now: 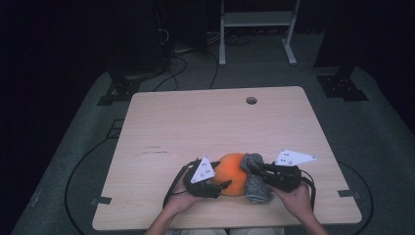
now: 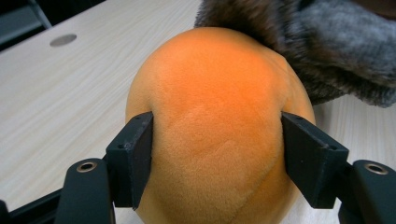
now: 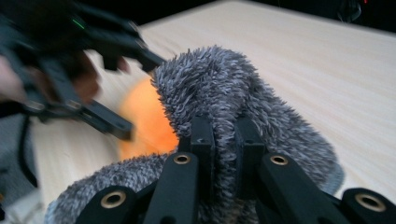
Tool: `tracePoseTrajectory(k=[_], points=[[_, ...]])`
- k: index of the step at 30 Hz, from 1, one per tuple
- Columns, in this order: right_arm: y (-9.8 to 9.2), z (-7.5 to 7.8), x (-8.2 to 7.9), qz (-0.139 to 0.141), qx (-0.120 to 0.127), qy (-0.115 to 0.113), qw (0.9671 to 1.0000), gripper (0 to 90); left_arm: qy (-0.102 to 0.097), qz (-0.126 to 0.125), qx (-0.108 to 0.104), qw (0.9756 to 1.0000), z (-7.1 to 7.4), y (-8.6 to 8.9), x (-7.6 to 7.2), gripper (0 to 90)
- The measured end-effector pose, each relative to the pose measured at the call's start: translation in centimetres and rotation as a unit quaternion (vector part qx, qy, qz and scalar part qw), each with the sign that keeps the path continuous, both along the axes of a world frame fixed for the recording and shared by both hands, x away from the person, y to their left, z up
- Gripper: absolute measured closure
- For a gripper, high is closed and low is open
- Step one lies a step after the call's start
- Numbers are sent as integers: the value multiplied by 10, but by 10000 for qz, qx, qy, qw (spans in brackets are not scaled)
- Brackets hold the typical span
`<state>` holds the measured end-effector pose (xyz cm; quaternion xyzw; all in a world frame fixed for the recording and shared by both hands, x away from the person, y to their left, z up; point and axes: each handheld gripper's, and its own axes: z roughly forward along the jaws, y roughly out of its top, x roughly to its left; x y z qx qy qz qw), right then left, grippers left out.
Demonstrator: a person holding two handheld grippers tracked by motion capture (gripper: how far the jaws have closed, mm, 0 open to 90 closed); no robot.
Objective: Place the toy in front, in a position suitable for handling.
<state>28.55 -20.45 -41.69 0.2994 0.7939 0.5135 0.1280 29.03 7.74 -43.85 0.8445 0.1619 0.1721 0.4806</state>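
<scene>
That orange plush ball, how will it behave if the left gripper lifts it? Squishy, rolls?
Probably soft: the orange plush ball dents where the left gripper pads press its sides. Likely light, since it looks like stuffed fabric. Its rounded shape could roll if released, though the grey furry piece, pinched by the right gripper, lies against it and may drag.

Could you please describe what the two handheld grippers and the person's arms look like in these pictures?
Both the left gripper and the right gripper are matte black, each topped by a pale grey three-cornered plate with small dark dots. Each has two flat rectangular jaws on arms with brass-ringed holes. A black cable loops from each. The person's forearms are bare, with no sleeves showing.
</scene>
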Motion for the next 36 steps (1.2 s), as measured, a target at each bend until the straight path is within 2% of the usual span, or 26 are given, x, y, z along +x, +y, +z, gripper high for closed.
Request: tracePoseTrajectory(k=[3,5,6,7,8,9,10,11,13,14,15,16,18,19,20,21,23,25,26,27,30,31,32,33,34,36], points=[[-10,-15,12,-173,118,488,9986,808,111,40,-57,9999,-1,2,3,308],[-16,-19,15,-410,-204,605,9971,808,109,43,-87,9999,-1,3,2,305],[-18,-20,15,-429,-244,673,9965,808,98,41,-91,9999,-1,3,2,304],[-20,-15,10,-370,-68,618,9974,807,59,35,-66,10000,-1,3,1,303],[-20,-15,10,-370,-68,618,9974,807,50,34,-56,10000,-1,2,0,303],[-16,-5,4,-180,124,368,9991,807,-23,-9,-12,10000,0,0,-1,306],[-16,-5,4,-180,124,368,9991,807,-23,-9,-12,10000,0,0,-1,307],[-10,2,0,-76,108,127,9998,806,-60,-20,17,10000,0,-1,-1,308],[-7,3,0,-43,14,85,10000,806,-44,-17,5,10000,0,0,-1,308],[-8,-6,6,-143,-135,244,9995,806,-32,-16,4,10000,0,1,-1,306],[-11,-12,10,-224,-128,416,9988,806,-5,-3,-8,10000,-1,2,0,304],[-11,-12,10,-224,-128,416,9988,806,29,25,-27,10000,0,3,0,304],[-19,-18,17,-437,-204,710,9963,807,40,42,-39,10000,0,3,1,296],[-21,-17,16,-478,-199,715,9961,807,24,36,-28,10000,0,2,1,293],[-22,-8,10,-342,77,539,9979,806,-9,38,-8,10000,1,1,0,293],[-22,-8,10,-342,77,539,9979,806,-68,36,7,10000,2,-2,-1,293],[-15,5,0,-97,302,231,9992,805,-241,-9,89,9997,4,-9,-5,301],[-4,13,-8,142,254,-47,9996,805,-354,-79,190,9992,5,-15,-10,300],[3,13,-9,179,48,-107,9998,805,-375,-111,178,9991,5,-16,-11,288],[6,9,-8,208,-80,-96,9997,806,-326,-125,90,9994,7,-14,-10,263],[3,1,-5,214,54,25,9998,806,-46,123,-291,9995,9,-5,-3,111],[2,2,-5,195,36,21,9998,805,237,226,-421,9986,8,-2,3,84],[1,2,-5,178,43,31,9998,805,465,210,-463,9976,6,0,7,82],[0,1,-4,182,51,55,9998,805,824,140,-485,9953,2,0,12,87],[-2,0,-4,175,34,58,9998,805,1006,49,-467,9938,-1,0,15,116],[-8,-3,1,30,26,192,9998,805,865,97,-539,9947,-4,0,13,236]])
